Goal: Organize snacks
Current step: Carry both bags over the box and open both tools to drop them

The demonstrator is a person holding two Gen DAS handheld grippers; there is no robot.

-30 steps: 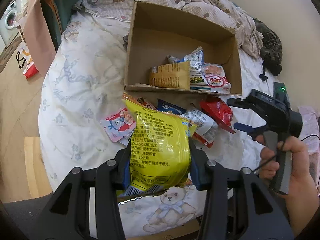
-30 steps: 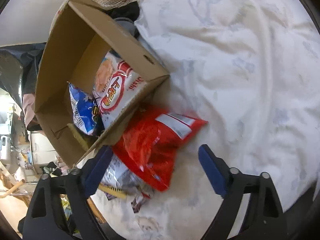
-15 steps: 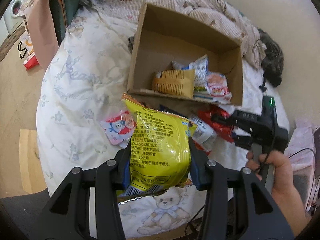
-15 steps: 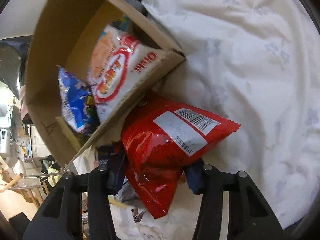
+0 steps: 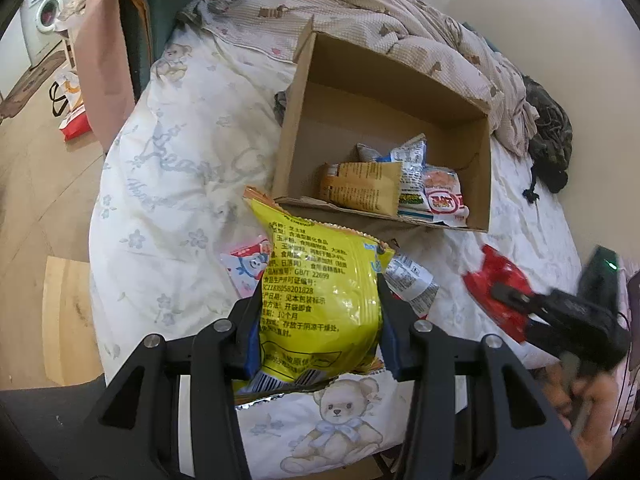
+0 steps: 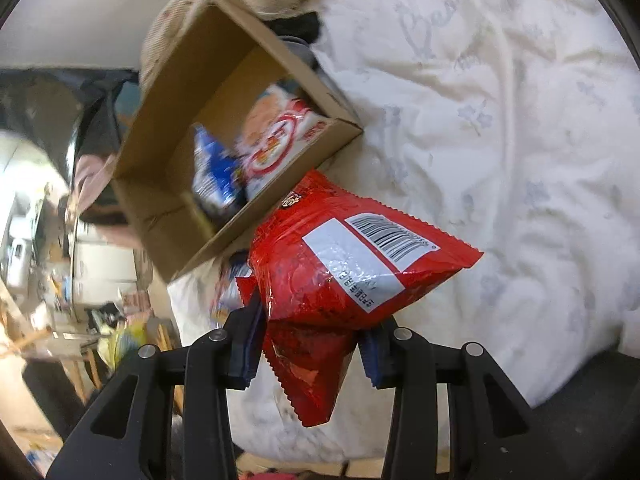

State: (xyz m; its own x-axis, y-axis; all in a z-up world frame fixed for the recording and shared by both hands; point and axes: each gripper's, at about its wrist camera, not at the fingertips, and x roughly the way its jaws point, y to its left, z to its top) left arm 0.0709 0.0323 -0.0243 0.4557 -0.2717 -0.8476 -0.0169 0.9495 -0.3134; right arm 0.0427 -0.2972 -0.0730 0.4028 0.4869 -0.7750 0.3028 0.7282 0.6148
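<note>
Moved: red snack bag [image 6: 340,276], now off the quilt with right gripper [image 6: 312,344] closing onto it; left gripper [image 5: 316,332] pinching yellow bag [image 5: 320,304]; cardboard box [image 5: 486,184] ahead; step: carrying; next: release over box.

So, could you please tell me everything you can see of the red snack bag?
The red snack bag is a glossy foil-look pouch with zigzag-cut end seams, a white label and a barcode on the side shown. It looks puffed and is creased near its lower end, where the right gripper pinches it as the jaws close. It hangs tilted above the white bedding, near the cardboard box's corner.
</note>
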